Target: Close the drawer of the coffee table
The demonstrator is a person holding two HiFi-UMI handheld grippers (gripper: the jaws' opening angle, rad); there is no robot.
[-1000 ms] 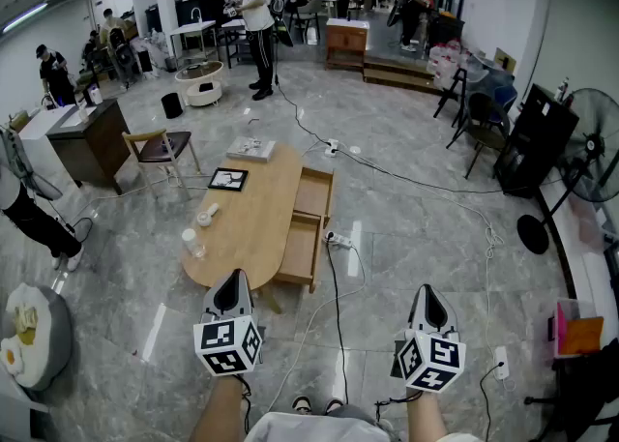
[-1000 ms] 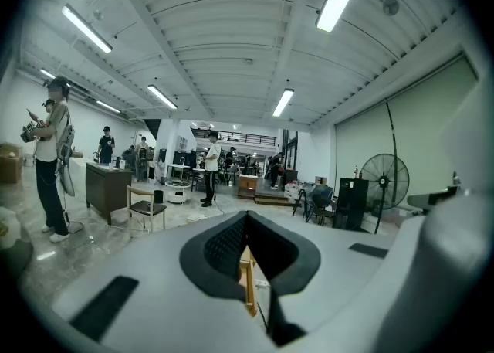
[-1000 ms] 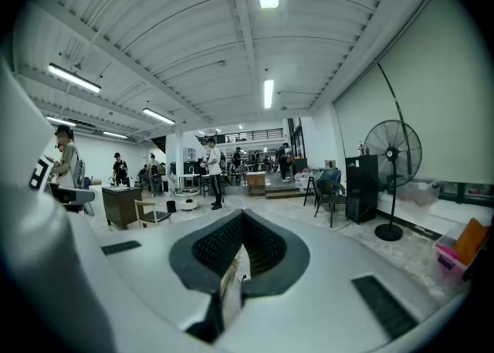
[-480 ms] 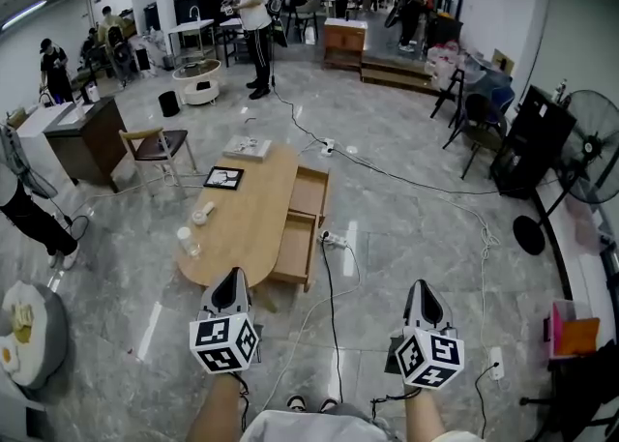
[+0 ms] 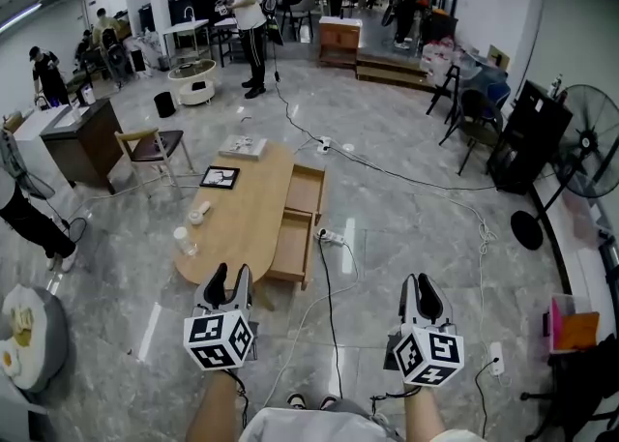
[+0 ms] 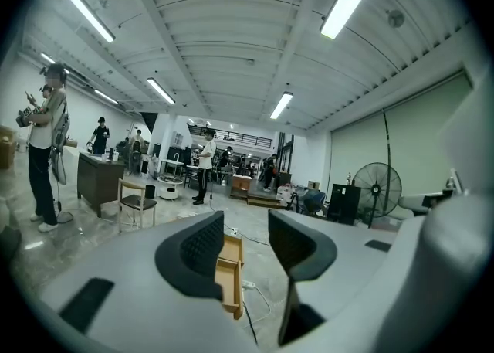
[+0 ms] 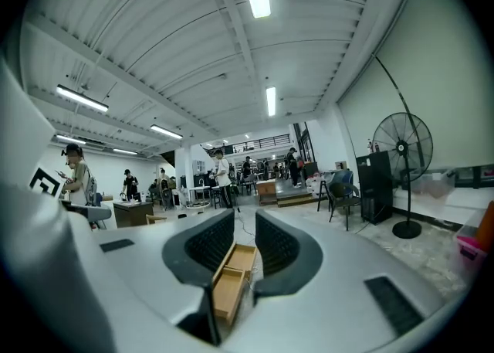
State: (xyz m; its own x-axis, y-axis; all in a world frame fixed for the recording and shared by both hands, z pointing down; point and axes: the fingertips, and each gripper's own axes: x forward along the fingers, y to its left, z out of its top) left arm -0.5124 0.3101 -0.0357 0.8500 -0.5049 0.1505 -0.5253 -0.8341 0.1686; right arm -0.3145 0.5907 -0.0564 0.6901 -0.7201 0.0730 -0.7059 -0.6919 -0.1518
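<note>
left gripper (image 5: pixel 228 275) and right gripper (image 5: pixel 423 283): jaws just opened a little, both empty. coffee table (image 5: pixel 244 220) farther off, drawers (image 5: pixel 298 248) pulled out rightward.

Light tan wood is seen on the coffee table (image 5: pixel 242 222) and drawer (image 5: pixel 298 249). Grey veined marble is shown on the floor (image 5: pixel 416 237).

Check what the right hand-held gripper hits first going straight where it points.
Likely the near drawer, seen between the jaws of the right hand-held gripper, which have just been opening, empty. Floor lies before it. Height is unclear, so it may pass over.
</note>
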